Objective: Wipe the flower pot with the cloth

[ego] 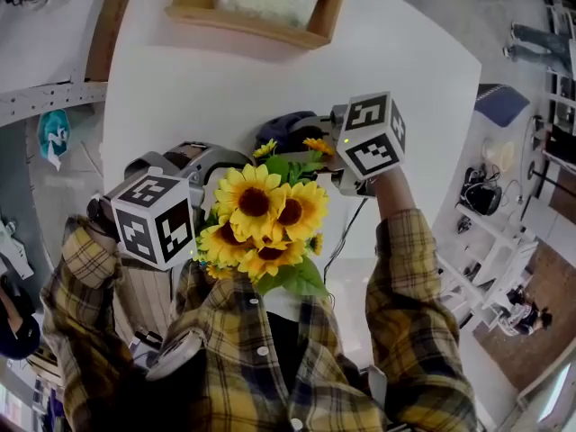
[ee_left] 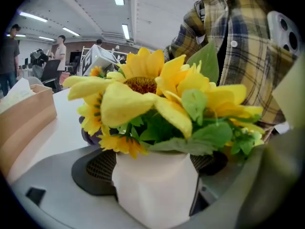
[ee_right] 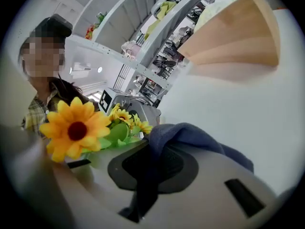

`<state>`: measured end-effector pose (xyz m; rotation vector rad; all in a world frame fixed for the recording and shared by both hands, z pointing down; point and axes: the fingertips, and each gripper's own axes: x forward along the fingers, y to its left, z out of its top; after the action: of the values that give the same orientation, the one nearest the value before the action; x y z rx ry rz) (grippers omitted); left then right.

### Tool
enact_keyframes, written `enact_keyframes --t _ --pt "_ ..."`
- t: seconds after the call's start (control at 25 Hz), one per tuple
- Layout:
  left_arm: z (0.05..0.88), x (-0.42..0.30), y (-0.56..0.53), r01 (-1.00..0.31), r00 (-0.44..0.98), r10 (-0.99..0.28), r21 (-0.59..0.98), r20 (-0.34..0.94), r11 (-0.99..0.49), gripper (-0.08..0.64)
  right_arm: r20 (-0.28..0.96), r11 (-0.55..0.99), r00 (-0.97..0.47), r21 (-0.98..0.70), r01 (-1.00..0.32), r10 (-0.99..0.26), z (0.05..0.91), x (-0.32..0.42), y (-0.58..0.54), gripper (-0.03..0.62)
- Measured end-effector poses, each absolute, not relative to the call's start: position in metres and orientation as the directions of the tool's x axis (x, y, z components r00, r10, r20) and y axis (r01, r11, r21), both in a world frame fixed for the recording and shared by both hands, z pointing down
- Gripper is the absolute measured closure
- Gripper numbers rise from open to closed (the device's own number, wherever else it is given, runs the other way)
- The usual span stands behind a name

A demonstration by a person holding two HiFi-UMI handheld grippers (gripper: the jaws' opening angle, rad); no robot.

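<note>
Sunflowers [ee_left: 143, 87] top the pot [ee_left: 153, 192] clamped by the left hand-held gripper [ee_left: 157, 168]; the right hand-held gripper [ee_right: 150, 175], pinching the cloth [ee_right: 195, 137], sits just beyond

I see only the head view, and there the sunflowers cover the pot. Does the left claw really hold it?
Observer: Yes. The left gripper view shows the white flower pot clamped in the left claw, pressed from both sides.
Operator: Thank you. And is the cloth inside the right claw?
Observer: Yes. In the right gripper view the right claw is shut on the dark blue cloth, and a fold of it hangs down between the jaws.
</note>
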<state>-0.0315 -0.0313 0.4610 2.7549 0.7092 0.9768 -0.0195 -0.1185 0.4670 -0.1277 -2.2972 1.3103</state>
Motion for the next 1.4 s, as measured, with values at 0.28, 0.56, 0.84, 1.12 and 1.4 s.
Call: enact_keyframes --t 0.28,0.56,0.84,1.12,1.4 --pt "0.454 -0.026 -0.030 0.268 0.741 0.395 0.299 0.543 -0.916 0.094 0.391 0.566 -0.895 -0.796 -0.213 0.214 0.459 0.000 -0.126 0.575" --pt "0.451 -0.052 -0.029 0.024 0.815 0.231 0.368 0.532 -0.930 0.095 0.436 0.625 -0.899 -0.712 -0.320 0.037 0.442 0.032 -0.135 0.575" --pt "0.403 -0.076 -0.039 -0.223 0.907 -0.029 0.422 0.419 -0.879 0.097 0.436 0.684 -0.874 -0.571 -0.454 -0.216 0.390 0.058 -0.129 0.575" --pt "0.343 -0.084 -0.040 -0.396 0.891 -0.248 0.385 0.381 -0.833 0.265 0.294 0.707 -0.804 -0.381 -0.595 -0.518 0.287 0.081 -0.115 0.575" --pt "0.269 -0.088 -0.037 -0.489 0.861 -0.383 0.340 0.334 -0.804 0.354 0.121 0.709 -0.747 -0.247 -0.660 -0.654 0.190 0.082 -0.082 0.575"
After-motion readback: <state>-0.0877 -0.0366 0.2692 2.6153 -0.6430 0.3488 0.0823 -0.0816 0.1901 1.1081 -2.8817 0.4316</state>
